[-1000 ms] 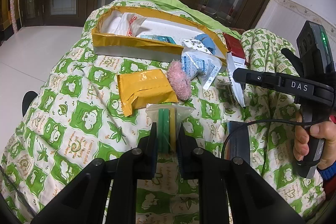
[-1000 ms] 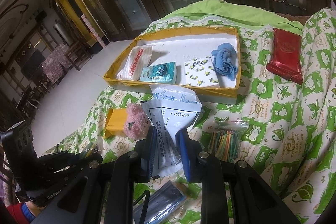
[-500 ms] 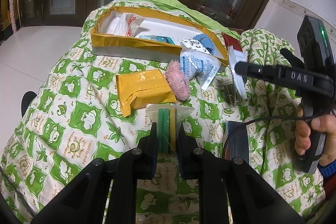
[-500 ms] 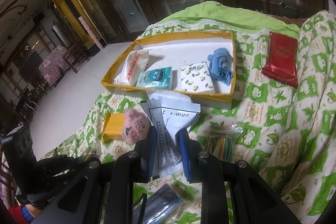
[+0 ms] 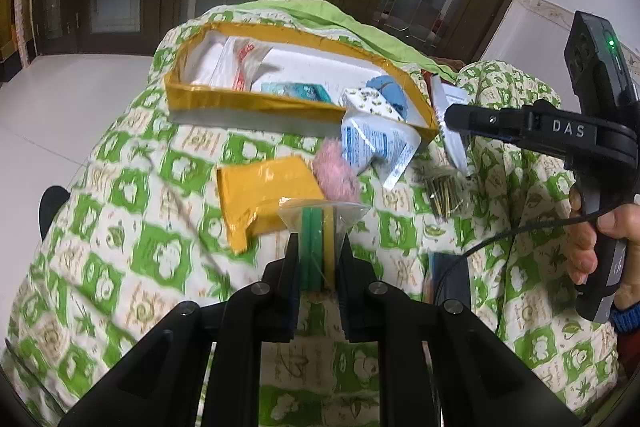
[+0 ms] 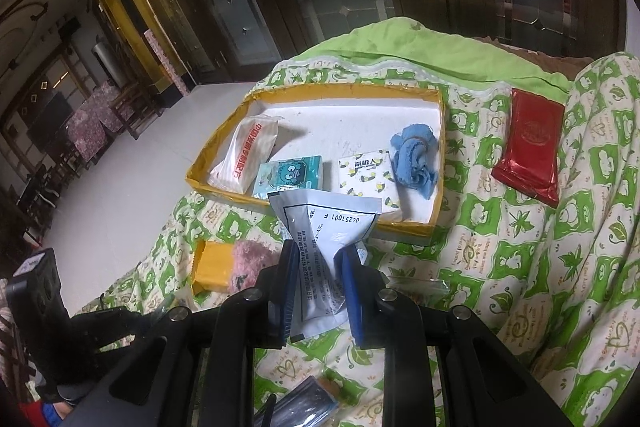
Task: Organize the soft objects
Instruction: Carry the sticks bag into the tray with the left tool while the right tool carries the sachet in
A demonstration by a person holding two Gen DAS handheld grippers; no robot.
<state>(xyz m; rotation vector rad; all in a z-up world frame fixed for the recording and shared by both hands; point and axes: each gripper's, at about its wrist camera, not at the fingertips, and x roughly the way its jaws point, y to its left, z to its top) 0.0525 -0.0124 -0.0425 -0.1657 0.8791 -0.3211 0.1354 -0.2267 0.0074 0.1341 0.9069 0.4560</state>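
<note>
My left gripper (image 5: pixel 318 259) is shut on a clear bag of green and yellow sponge strips (image 5: pixel 318 227), held above the quilt. My right gripper (image 6: pixel 320 267) is shut on a white printed pouch (image 6: pixel 326 227) and holds it up just in front of the yellow-rimmed tray (image 6: pixel 408 227). The right gripper also shows in the left wrist view (image 5: pixel 452 119) beside the tray's right end (image 5: pixel 256 107). The tray holds a tissue pack (image 6: pixel 246 157), a teal packet (image 6: pixel 290 177), a patterned pack (image 6: pixel 370 171) and a blue cloth (image 6: pixel 416 159).
On the green-and-white quilt (image 5: pixel 132 211) lie a yellow packet (image 5: pixel 260 195), a pink fluffy ball (image 5: pixel 334 179), a blue-printed pouch (image 5: pixel 376 147), a bag of thin sticks (image 5: pixel 440 191), a dark flat pack (image 6: pixel 304 403) and a red packet (image 6: pixel 530 139). Wooden doors stand behind.
My right gripper has lifted the white pouch and carried it forward toward the tray. My left gripper still holds the sponge bag and has shifted slightly.
</note>
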